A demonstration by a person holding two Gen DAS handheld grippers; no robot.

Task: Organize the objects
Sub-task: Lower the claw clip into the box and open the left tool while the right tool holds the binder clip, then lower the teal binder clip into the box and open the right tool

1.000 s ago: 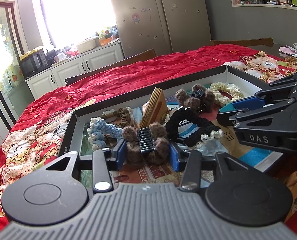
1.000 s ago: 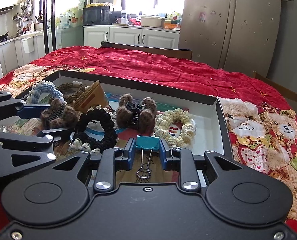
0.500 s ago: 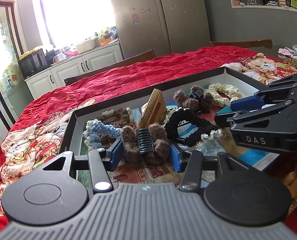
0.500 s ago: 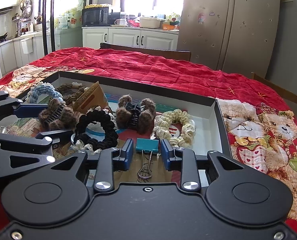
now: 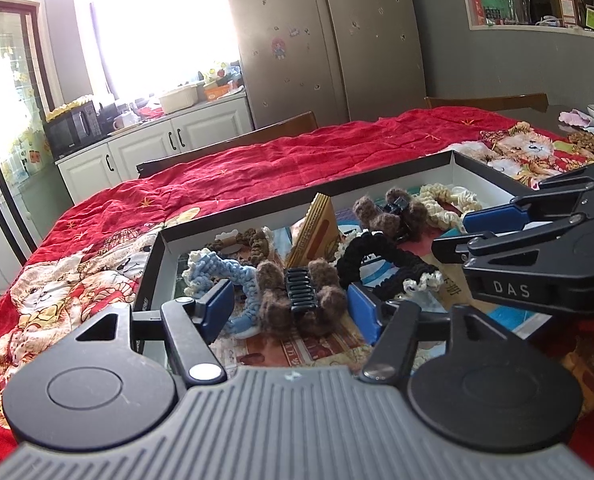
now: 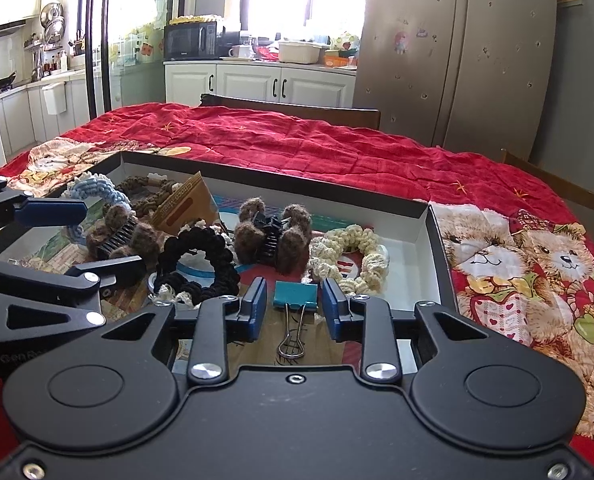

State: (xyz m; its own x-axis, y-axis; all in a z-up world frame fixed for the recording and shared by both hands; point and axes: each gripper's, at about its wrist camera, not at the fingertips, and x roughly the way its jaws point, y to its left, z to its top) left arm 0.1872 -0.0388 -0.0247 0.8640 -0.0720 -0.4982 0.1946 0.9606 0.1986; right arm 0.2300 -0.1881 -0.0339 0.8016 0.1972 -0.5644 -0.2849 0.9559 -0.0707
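A shallow black-rimmed box (image 6: 281, 181) on the red quilt holds hair things. In the left wrist view my left gripper (image 5: 289, 300) straddles a brown fuzzy claw clip (image 5: 301, 294). Its jaws are opening and the pads stand off the clip, which rests on the box floor. In the right wrist view my right gripper (image 6: 294, 295) is open around a teal binder clip (image 6: 295, 298), with a gap on each side. The binder clip lies flat, wire handles toward the camera. Each gripper also shows side-on in the other's view: left gripper (image 6: 113, 236), right gripper (image 5: 469, 232).
Also in the box: a black scrunchie (image 6: 197, 260), a cream scrunchie (image 6: 349, 252), a second brown claw clip (image 6: 273, 236), a blue scrunchie (image 5: 221, 272) and a tilted brown card (image 5: 317, 228). The two grippers stand close together. Chairs, cabinets and a fridge stand beyond the table.
The left jaws have spread apart and let go of the brown claw clip. The right jaws have parted slightly from the teal binder clip, which now lies loose between them.
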